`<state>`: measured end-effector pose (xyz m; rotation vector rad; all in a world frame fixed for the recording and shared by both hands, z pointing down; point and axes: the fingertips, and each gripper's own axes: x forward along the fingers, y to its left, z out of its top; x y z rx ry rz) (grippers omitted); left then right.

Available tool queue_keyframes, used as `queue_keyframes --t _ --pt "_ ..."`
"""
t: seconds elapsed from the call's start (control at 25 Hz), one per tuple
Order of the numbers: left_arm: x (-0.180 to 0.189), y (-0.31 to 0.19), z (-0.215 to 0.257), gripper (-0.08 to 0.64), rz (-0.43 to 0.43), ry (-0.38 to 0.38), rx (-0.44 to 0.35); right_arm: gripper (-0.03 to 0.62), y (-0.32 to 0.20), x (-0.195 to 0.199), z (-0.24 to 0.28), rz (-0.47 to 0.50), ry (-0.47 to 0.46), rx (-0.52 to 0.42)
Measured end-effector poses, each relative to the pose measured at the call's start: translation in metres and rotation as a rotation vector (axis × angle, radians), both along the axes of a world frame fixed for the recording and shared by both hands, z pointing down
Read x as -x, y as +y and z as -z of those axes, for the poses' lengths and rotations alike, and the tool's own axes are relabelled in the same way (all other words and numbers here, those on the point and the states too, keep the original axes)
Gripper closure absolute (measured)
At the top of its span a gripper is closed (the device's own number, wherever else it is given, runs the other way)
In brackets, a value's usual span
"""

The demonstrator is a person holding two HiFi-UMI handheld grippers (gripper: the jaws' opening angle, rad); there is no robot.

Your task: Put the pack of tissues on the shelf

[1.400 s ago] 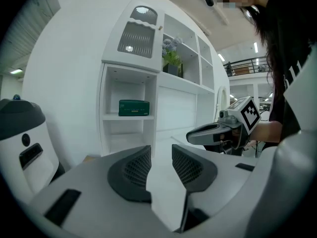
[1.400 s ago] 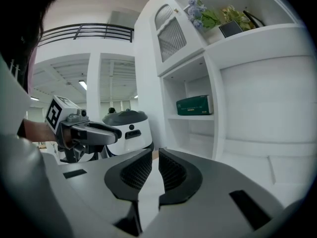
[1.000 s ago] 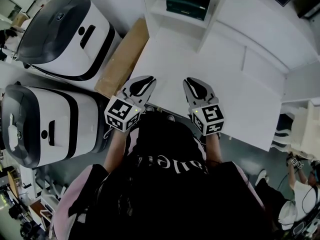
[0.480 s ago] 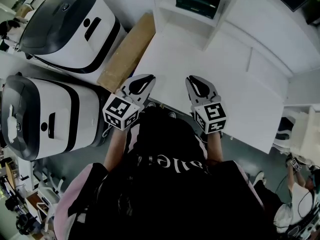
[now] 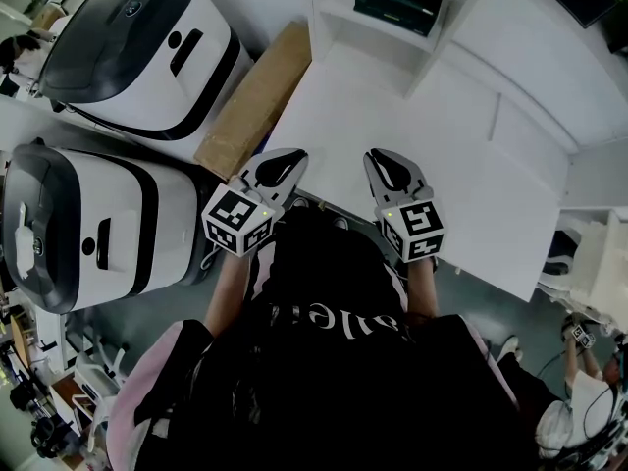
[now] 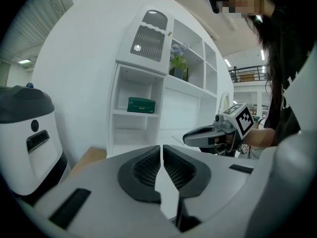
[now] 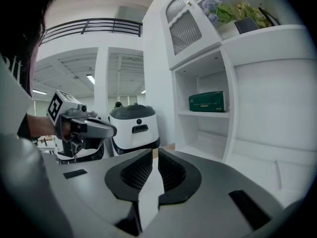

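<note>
The dark green pack of tissues (image 5: 397,1) sits on the middle board of the tall white shelf (image 5: 340,13). It is not in any gripper. It lies flat, with its long side running along the board from left to right, and one long face looks out at the person.

The left gripper (image 5: 278,168) and the right gripper (image 5: 391,170) are held close to the person's body, over the near edge of the white table top (image 5: 432,155). They are side by side with a gap between them. Both have their jaws pressed together, and nothing is between them.

The pack is well apart from both grippers, out past the table and straight ahead. The right gripper is the nearer one, because the pack is almost right in front of it. For the left gripper the pack is ahead and off to the right side.

I think the job looks done, since the pack is on the shelf. If someone did want to touch it again, the right gripper would have the straighter way to it and would meet the pack's long front face first.
</note>
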<state>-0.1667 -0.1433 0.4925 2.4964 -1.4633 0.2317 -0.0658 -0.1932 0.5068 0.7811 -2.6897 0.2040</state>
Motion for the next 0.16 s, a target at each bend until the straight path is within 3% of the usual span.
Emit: queue_keyframes --t 0.16 --pt "0.0076 0.0010 -0.0024 0.529 0.003 0.013 0.015 0.525 -0.0001 0.0072 -0.0019 0.007 0.006 0.005"
